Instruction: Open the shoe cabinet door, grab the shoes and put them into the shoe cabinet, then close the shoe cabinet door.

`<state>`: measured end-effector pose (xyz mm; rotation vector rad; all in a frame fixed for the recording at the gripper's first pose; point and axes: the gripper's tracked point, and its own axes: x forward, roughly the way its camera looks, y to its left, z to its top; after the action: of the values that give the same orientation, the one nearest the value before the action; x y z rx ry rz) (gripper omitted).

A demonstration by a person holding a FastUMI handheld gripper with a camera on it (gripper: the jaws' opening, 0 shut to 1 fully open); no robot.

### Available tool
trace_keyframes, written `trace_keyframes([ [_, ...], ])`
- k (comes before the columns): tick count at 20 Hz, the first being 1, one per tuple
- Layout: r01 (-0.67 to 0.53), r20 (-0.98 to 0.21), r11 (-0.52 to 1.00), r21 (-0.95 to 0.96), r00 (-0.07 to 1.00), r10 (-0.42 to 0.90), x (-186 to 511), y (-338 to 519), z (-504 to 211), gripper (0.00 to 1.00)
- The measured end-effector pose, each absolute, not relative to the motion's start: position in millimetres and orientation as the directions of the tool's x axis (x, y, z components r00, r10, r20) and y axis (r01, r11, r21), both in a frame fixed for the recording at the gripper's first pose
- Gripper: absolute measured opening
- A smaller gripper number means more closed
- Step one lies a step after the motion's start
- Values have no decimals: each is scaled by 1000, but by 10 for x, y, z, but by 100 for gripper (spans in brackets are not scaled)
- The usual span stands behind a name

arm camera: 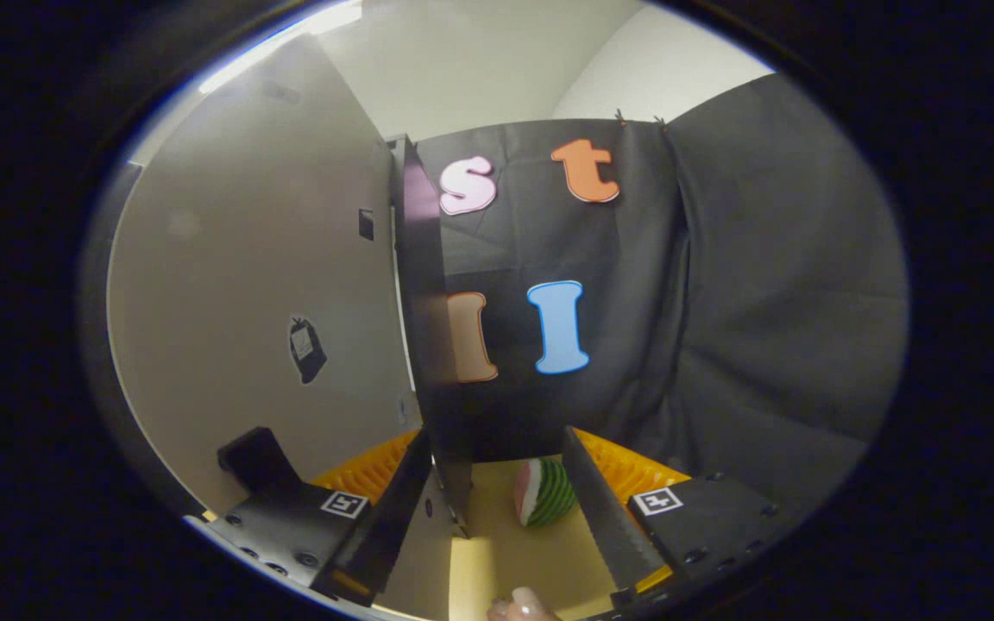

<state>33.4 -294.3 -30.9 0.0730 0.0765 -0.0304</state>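
Observation:
The shoe cabinet door [255,285] is a pale panel standing to the left, swung toward me so that I look almost along it. Its dark edge [428,328] runs down between my fingers, close beside the left finger [393,509] and well apart from the right finger [605,509]. My gripper [497,440] is open wide; only the left finger is near the door. On the door face are a black sticker [307,349] and, low down, a black block [251,457] that may be a handle.
A toy watermelon slice [544,493] lies on the tan surface [514,552] between the fingers, right of the door edge. A yellow ribbed thing [635,470] shows behind both fingers. A person's fingertip [525,604] pokes in at the bottom.

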Motion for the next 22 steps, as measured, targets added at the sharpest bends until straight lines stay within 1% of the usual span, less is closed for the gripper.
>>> trace_keyframes([
  [4, 10, -63, 997, 71, 998, -6, 345, -2777, -304, 94],
  [10, -22, -52, 998, 56, 998, 25, 282, -2212, -323, 94],
  [13, 6, -36, 998, 59, 999, -4, 254, -1955, -307, 94],
  [18, 45, -24, 990, 131, 999, -42, 339, -1451, -357, 94],
  [22, 36, -15, 986, 165, 999, -34, 510, -939, -429, 94],
])
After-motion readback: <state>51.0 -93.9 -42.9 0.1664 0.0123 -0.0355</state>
